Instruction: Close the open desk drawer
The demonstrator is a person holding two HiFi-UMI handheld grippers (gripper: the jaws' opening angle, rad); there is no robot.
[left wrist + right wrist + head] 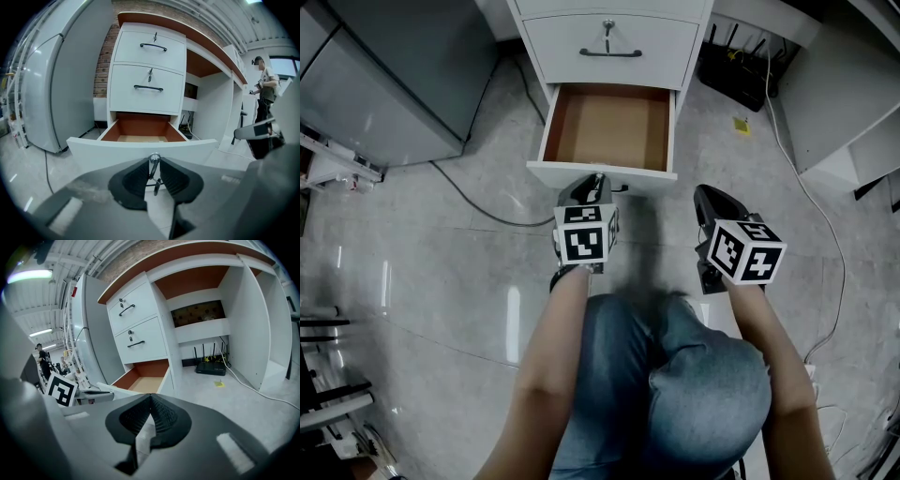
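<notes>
The bottom desk drawer stands pulled out, empty, with a brown inside and a white front. My left gripper is right at the middle of that front. Its jaws stand a narrow gap apart, and the drawer's metal key shows in the gap at the tips of the left gripper, with the dark handle below it. I cannot tell whether the pads touch the key. My right gripper hangs to the right, short of the drawer, over bare floor. The right gripper has its jaws shut with nothing between them.
Two closed drawers sit above the open one. A grey cabinet stands at the left with a cable on the floor. A black router and white cords lie in the desk's knee space at the right. The person's knees are below.
</notes>
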